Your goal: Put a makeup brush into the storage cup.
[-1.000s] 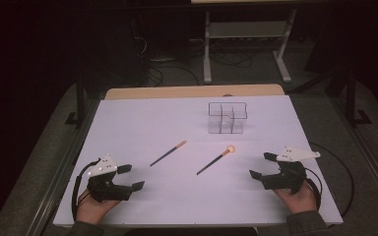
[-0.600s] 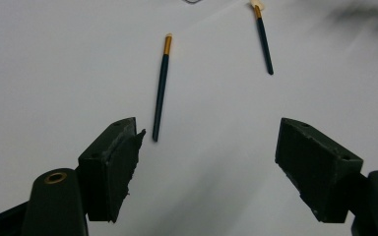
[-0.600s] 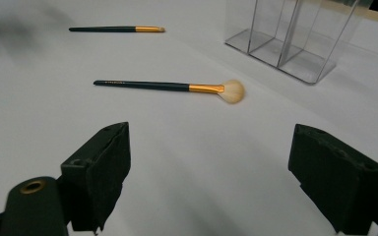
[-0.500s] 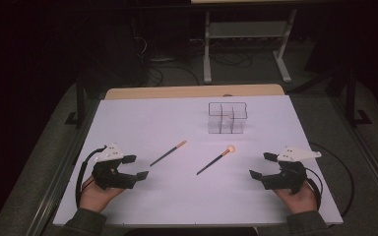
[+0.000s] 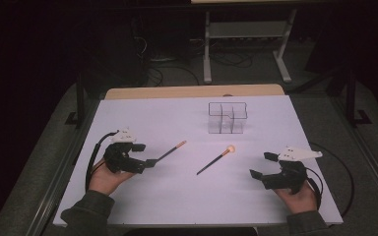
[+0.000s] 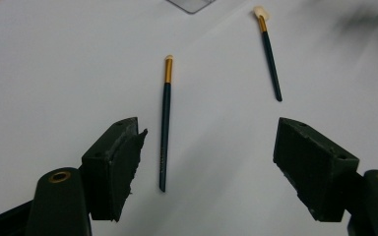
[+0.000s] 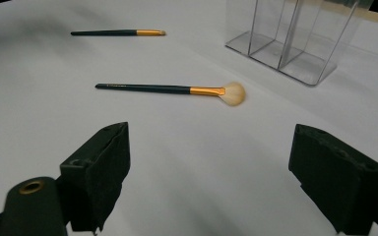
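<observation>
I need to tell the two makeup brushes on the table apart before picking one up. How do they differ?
The fluffy brush ends in a wide, pale round head; the slim brush ends in a small narrow tip. The slim brush lies between the open jaws of the left claw, while the fluffy brush lies farther off, in front of the right claw. Both have dark handles with gold ferrules and lie flat on the white table.

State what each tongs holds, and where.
Nothing. The left tongs stand open around the thin brush's handle end; the right tongs are open.
</observation>
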{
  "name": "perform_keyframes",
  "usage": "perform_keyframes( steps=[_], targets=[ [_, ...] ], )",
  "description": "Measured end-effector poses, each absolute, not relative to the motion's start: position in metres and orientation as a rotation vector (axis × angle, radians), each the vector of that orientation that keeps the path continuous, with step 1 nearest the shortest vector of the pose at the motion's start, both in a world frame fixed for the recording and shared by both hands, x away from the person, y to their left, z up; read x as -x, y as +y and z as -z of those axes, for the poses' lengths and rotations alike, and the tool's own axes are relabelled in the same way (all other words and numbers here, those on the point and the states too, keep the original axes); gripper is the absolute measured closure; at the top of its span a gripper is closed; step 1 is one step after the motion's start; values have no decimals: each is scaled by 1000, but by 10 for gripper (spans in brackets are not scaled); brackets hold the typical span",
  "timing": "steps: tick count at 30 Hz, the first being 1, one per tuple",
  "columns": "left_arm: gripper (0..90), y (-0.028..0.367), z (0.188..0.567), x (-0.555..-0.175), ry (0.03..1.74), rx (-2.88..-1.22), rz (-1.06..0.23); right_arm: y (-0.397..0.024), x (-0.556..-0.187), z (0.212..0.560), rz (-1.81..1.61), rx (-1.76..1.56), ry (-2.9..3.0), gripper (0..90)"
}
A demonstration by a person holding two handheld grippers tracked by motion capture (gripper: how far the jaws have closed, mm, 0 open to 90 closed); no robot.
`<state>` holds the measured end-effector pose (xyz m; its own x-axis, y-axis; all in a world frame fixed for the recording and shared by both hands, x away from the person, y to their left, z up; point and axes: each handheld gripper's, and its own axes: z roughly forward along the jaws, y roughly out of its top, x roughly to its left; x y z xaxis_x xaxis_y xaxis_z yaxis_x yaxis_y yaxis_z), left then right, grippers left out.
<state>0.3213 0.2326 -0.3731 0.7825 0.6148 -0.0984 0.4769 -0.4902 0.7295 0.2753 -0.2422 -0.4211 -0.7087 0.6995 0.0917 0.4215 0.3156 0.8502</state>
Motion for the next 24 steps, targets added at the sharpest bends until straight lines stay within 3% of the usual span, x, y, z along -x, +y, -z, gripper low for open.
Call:
perform_keyframes(
  steps=[24],
  targets=[
    [357,212,376,-364,812,-2277,-189,-240,-276,421,-1347,-1005,2297,148]
  ],
)
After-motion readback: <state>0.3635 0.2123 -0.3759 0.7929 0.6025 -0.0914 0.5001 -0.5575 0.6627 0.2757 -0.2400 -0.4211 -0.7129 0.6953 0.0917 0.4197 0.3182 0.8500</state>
